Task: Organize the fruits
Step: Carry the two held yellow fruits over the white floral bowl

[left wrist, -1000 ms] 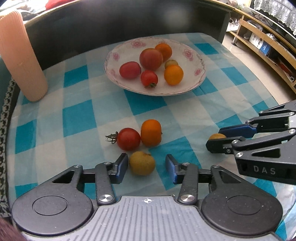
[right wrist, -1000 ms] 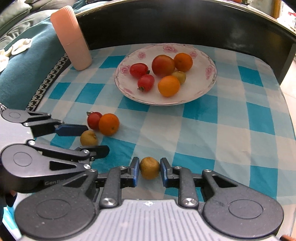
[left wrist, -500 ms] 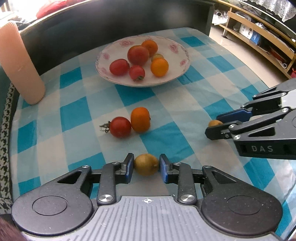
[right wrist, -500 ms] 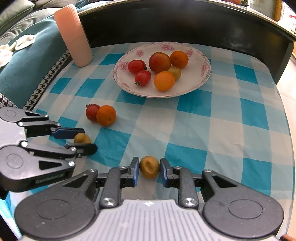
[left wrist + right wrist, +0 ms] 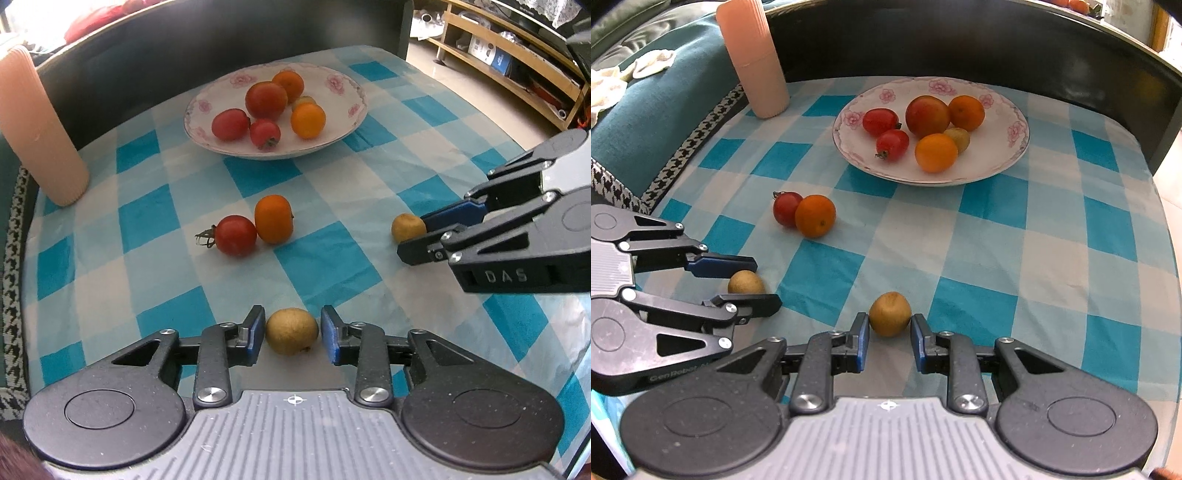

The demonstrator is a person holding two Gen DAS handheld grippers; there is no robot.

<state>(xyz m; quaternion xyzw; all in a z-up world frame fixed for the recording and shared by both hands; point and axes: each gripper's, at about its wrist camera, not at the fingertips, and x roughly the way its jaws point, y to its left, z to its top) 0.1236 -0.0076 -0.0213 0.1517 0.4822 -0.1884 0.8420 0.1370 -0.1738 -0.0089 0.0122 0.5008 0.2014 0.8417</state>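
**A:** Starting left: what's new?

**B:** A second ago the left claw (image 5: 292,322) stood open around the left brown fruit (image 5: 291,331). Now its fingers press both sides of it, low over the tabletop (image 5: 166,295).

**A:** So that one's ready for the plate?

**B:** I'd judge so. In the middle, a tomato (image 5: 235,235) and an orange (image 5: 274,219) lie touching on the checked cloth, unmoved. Beyond them the plate (image 5: 354,110) holds six fruits.

**A:** And on the right?

**B:** The right claw (image 5: 889,326) stays clamped on the right brown fruit (image 5: 889,314), gripped near the fingertips. Both views have drawn back from the plate, so probably both are lifting.

**A:** Anything unclear?

**B:** Whether either brown fruit is off the cloth: their undersides are hidden. One small greenish fruit on the plate sits half behind an orange one.
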